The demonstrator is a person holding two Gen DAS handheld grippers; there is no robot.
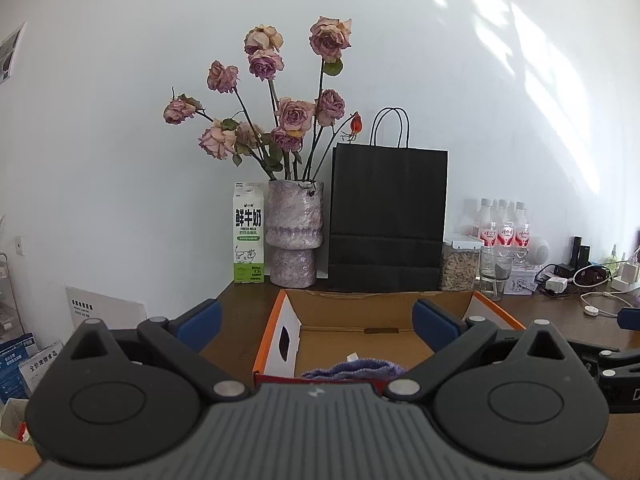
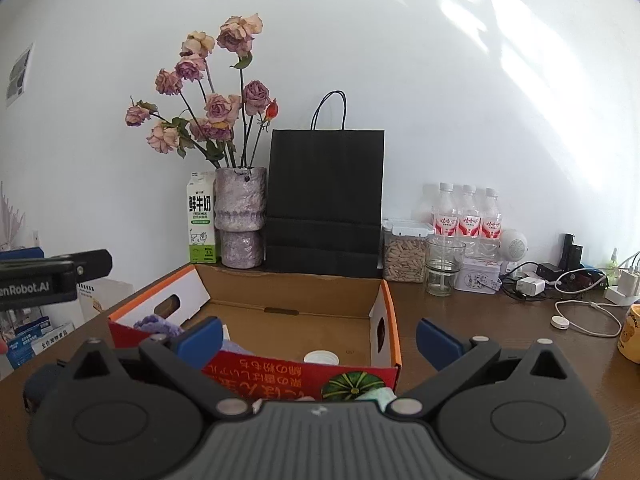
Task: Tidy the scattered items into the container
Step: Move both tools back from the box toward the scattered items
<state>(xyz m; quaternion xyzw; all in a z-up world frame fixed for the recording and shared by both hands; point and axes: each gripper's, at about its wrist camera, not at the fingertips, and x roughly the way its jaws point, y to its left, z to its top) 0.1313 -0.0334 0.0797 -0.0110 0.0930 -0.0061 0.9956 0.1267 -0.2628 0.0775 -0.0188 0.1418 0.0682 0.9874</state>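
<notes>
I can read "鲜牛奶 FRESH MILK" on the milk carton [image 1: 248,238], and "enRobot.AI" on the left hand-held gripper [image 2: 40,280] seen from my right wrist camera.

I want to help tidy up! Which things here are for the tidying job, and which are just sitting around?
For the job:
cardboard box
purple cloth in it
white cap in it
left gripper, open
right gripper, open

Just sitting around:
black bag
vase of roses
milk carton
bottles
glass

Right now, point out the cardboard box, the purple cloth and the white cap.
cardboard box [image 2: 288,280], right wrist view, far inner wall.
purple cloth [image 1: 352,370], left wrist view, top fold.
white cap [image 2: 321,357], right wrist view, top face.
</notes>
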